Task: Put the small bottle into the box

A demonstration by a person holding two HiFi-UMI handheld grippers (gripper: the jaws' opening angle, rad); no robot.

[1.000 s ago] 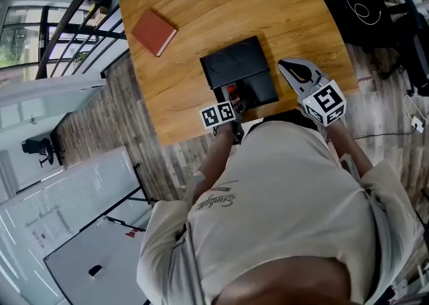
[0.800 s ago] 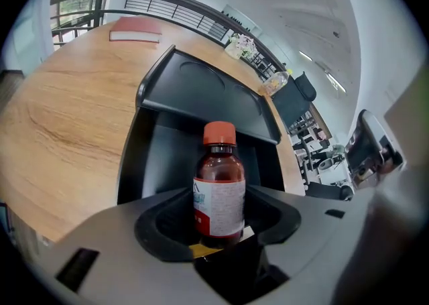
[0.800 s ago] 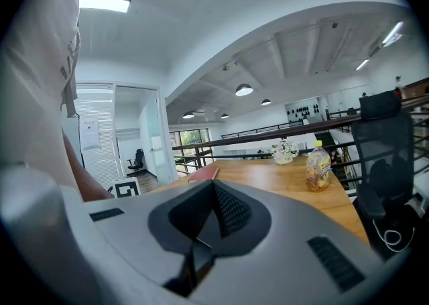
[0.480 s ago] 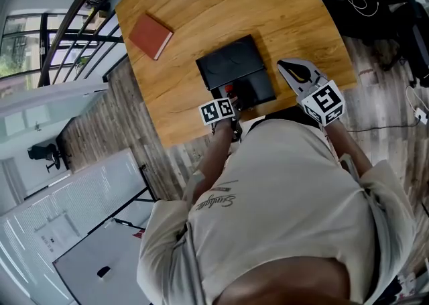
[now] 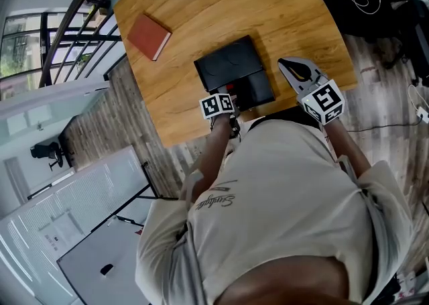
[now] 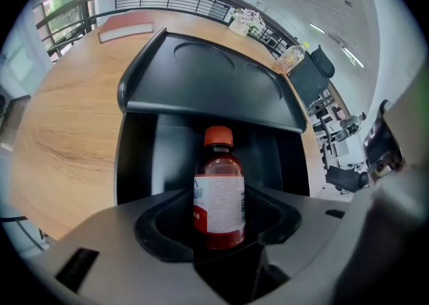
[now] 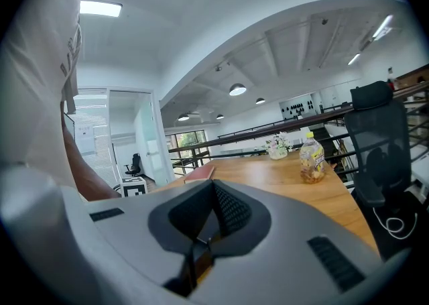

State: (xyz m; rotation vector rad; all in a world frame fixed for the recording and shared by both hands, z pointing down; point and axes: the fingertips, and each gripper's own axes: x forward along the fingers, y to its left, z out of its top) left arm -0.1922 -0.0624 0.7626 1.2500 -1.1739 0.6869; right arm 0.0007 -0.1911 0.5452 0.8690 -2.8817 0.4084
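Left claw (image 6: 218, 231) is clamped on the small brown bottle with red cap and white label (image 6: 219, 190). The bottle is upright, gripped at its lower body.

The bottle sits at the open near half of the black rectangular box (image 6: 137, 163), and the box lid (image 6: 208, 86) is tilted up at 12 o'clock behind it. In the head view the red cap (image 5: 230, 87) shows over the box's near compartment (image 5: 255, 89), just ahead of the left claw (image 5: 230, 98). Can't tell whether the bottle base touches the box floor.

Right claw (image 7: 208, 226): jaws together, nothing between them. It is held off the wooden worktop (image 5: 201, 2), at 3 o'clock of the box and just beside it (image 5: 288, 67).

A red-brown hardcover book (image 5: 150, 35) lies flat on the worktop at 10 o'clock of the box, well apart from it. A clear plastic bottle with yellow contents (image 7: 310, 157) stands at the far worktop edge, at 1 o'clock. A black mesh office chair (image 7: 375, 143) is beyond the worktop on the right.
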